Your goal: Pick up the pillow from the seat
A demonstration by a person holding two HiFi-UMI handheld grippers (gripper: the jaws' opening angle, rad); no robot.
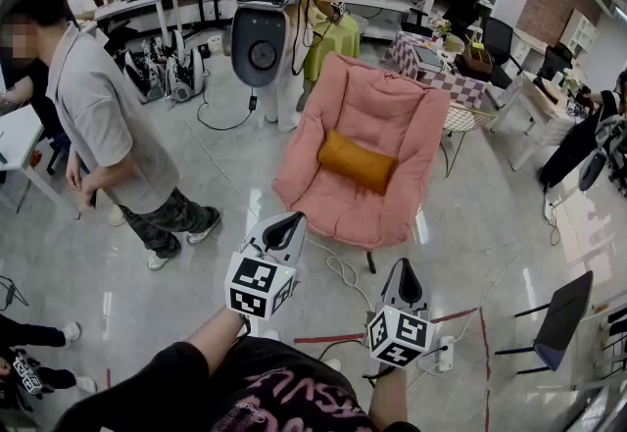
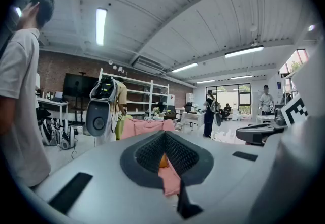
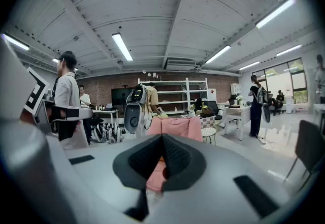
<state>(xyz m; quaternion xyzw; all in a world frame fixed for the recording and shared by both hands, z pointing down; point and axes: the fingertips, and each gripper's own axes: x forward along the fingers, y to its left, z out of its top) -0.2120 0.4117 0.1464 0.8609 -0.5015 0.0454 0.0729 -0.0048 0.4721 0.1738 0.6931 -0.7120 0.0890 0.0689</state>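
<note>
Pillow (image 1: 358, 163) pickup: how do the claws stand? — Spotter

Both are shut with nothing in them. The left claw (image 1: 283, 230) has its jaws pressed together, and so does the right claw (image 1: 403, 285). Each gripper view shows the pads met, with only the room beyond. — Handler

And outward from there? — Spotter

In the head view both sit low in the centre of the frame, tips aimed up the picture, the left one higher and further left. Above them is floor with a white cable (image 1: 340, 273) looped on it, then the front edge of the pink armchair (image 1: 392, 97). The pillow lies on its seat, at the middle of the frame, well apart from both claws. — Handler

Which claw is nearer? — Spotter

The left, I judge, since its tip stands closer to the seat's front edge. The pillow is up and right of the left claw and up and slightly left of the right claw, so it lies between their two lines. — Handler

Its long axis? — Spotter

It runs from upper left down to lower right across the seat, so roughly crosswise to the approach. In the left gripper view a sliver of the pillow (image 2: 162, 161) shows just beyond the closed jaws, nearly dead ahead. Either claw would need to open first and take the pillow across its short side. — Handler
</note>
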